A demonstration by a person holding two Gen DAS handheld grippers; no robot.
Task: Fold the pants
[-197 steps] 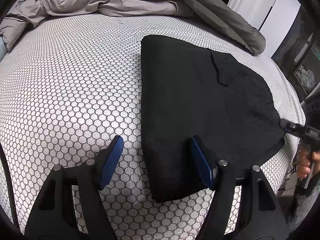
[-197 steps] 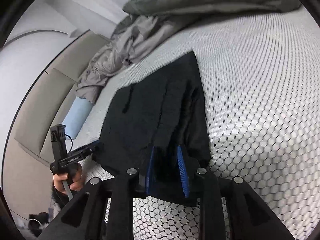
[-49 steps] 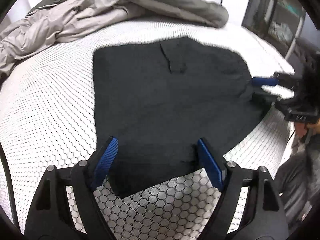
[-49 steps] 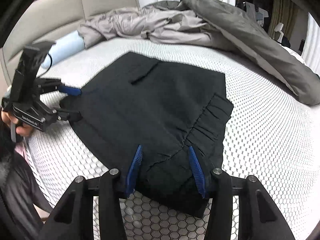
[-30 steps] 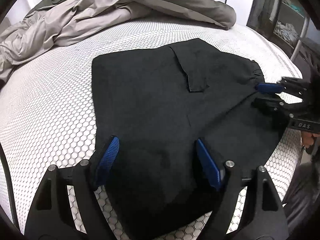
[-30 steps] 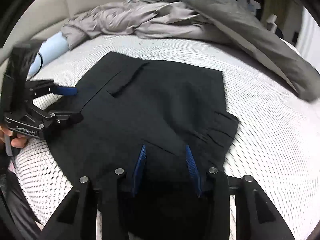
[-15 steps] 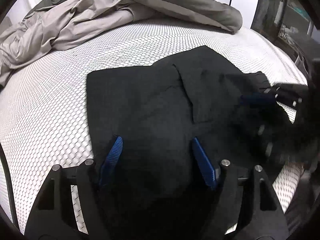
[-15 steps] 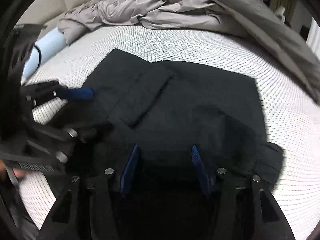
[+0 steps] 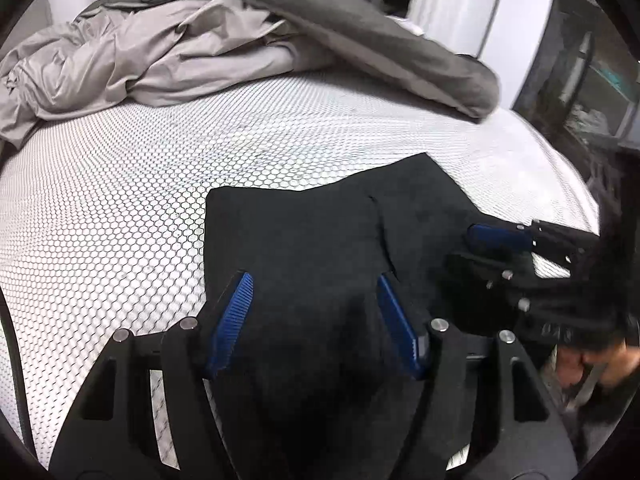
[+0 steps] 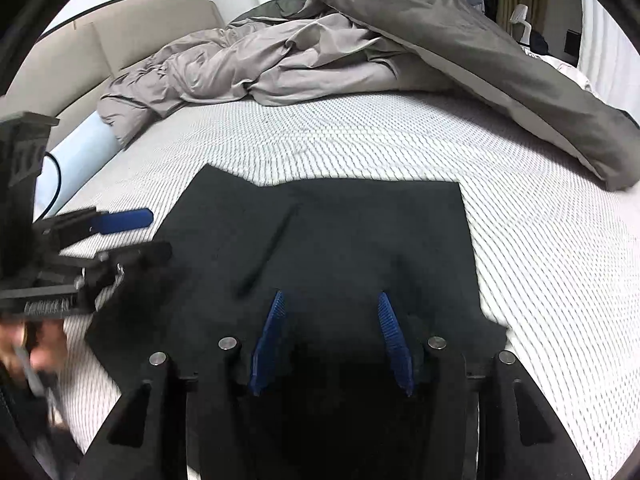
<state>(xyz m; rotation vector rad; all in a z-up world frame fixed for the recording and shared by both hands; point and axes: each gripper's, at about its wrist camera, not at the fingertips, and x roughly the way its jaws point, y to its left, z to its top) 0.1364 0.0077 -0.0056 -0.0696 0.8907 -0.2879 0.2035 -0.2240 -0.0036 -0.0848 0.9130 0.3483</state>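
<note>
- Lying flat on the bed (image 10: 540, 240), the black pants (image 10: 340, 240) spread ahead of and under both claws, already doubled into a broad panel with a straight far edge.
- The left claw (image 9: 312, 320) stood with its blue pads apart and its jaws closing; dark cloth filled the gap between them, but whether the pads pressed on it could not be told.
- The right claw (image 10: 328, 340) was likewise part-open and closing slightly, with black fabric between and beneath its pads; a firm pinch was not visible there either.
- Judged from the drape and soft creases, the fabric looked light, limp and matte: not slippery, not fragile, but prone to sagging and bunching if lifted from a single point.
- The best hold seemed to be the near hem just in front of each claw, one claw toward each corner, so that the edge would stay taut between them.
- A pocket seam (image 10: 264, 256) ran diagonally ahead of the right claw, to its left; pinching there would likely catch only one layer.
- Beyond the pants, well past both claws, a rumpled grey duvet (image 10: 320, 52) lay heaped, leaving bare bed between for carrying the fold forward.
</note>
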